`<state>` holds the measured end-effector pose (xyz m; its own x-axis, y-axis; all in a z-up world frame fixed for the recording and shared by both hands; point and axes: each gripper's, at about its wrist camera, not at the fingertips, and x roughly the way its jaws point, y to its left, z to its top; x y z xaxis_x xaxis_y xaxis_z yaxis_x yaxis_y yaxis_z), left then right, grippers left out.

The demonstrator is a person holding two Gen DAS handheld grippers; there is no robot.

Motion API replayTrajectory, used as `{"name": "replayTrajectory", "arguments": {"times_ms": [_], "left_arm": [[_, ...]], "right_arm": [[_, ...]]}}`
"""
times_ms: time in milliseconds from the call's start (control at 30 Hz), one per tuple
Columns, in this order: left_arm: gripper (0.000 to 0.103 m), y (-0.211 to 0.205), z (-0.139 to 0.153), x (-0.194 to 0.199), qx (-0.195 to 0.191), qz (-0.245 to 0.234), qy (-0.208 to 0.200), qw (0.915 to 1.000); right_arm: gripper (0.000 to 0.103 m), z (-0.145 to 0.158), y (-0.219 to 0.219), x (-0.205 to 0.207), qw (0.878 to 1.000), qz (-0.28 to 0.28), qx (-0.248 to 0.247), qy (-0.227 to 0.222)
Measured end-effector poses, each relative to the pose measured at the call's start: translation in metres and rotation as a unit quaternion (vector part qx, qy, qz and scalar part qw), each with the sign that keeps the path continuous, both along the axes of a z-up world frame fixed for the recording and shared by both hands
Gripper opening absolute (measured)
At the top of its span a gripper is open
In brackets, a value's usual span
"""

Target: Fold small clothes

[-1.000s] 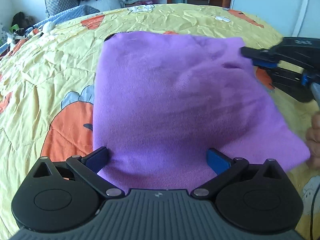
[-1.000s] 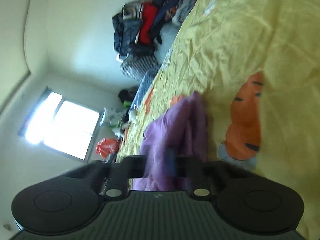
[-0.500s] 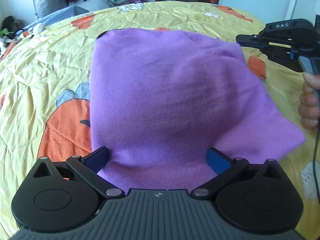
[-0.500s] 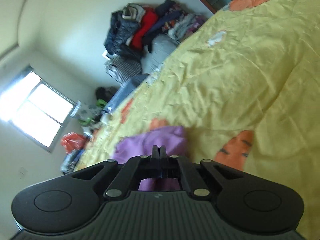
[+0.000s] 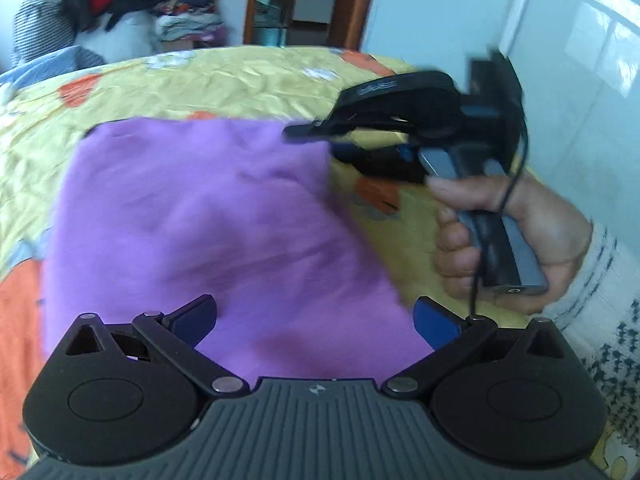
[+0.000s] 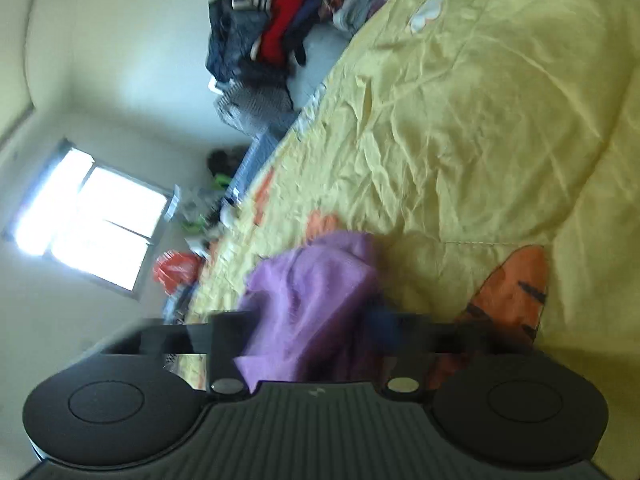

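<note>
A purple garment (image 5: 208, 224) lies folded flat on the yellow bedspread (image 5: 224, 80). My left gripper (image 5: 316, 322) is open, its blue-padded fingers spread over the garment's near edge, holding nothing. My right gripper (image 5: 316, 138), held in a hand, hovers at the garment's far right corner, its jaws a little apart around the cloth edge. In the right wrist view the garment (image 6: 316, 296) sits between the blurred, spread fingers of the right gripper (image 6: 312, 332).
The bedspread (image 6: 460, 128) has orange cartoon prints (image 6: 512, 292). A pile of clothes (image 5: 120, 4) is stacked beyond the bed's far side. A doorway (image 5: 296, 0) and a white wall stand behind. A window (image 6: 92, 216) is to the left.
My right gripper has opened from shut and moved left onto the garment's far right corner. The left gripper stays open at the near edge and has tilted up a little.
</note>
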<state>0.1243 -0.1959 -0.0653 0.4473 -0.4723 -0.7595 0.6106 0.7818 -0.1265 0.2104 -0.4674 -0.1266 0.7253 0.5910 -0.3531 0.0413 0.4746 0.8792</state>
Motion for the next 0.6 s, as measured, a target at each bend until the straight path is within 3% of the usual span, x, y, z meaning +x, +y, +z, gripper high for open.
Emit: {"name": "replayTrajectory", "arguments": {"times_ms": [67, 133, 300, 533, 600], "left_arm": [[0.103, -0.014, -0.017, 0.004, 0.009, -0.014, 0.043, 0.9989], [0.103, -0.019, -0.018, -0.003, 0.013, -0.031, 0.023, 0.9992], [0.103, -0.02, -0.018, -0.01, 0.02, -0.061, 0.025, 0.9976], [0.103, -0.019, -0.026, -0.028, 0.054, -0.098, -0.016, 0.9936], [0.103, -0.015, -0.021, -0.027, 0.046, -0.091, 0.001, 0.9948]], "right_arm": [[0.007, 0.009, 0.005, 0.001, 0.999, 0.013, -0.038, -0.017], [0.005, 0.019, 0.006, -0.001, 0.998, 0.008, -0.061, -0.03], [0.004, 0.041, 0.002, -0.007, 0.993, -0.011, -0.097, -0.071], [0.004, 0.022, 0.008, 0.015, 0.977, -0.008, -0.211, -0.024], [0.004, 0.023, 0.011, 0.019, 0.973, 0.005, -0.231, -0.023]]}}
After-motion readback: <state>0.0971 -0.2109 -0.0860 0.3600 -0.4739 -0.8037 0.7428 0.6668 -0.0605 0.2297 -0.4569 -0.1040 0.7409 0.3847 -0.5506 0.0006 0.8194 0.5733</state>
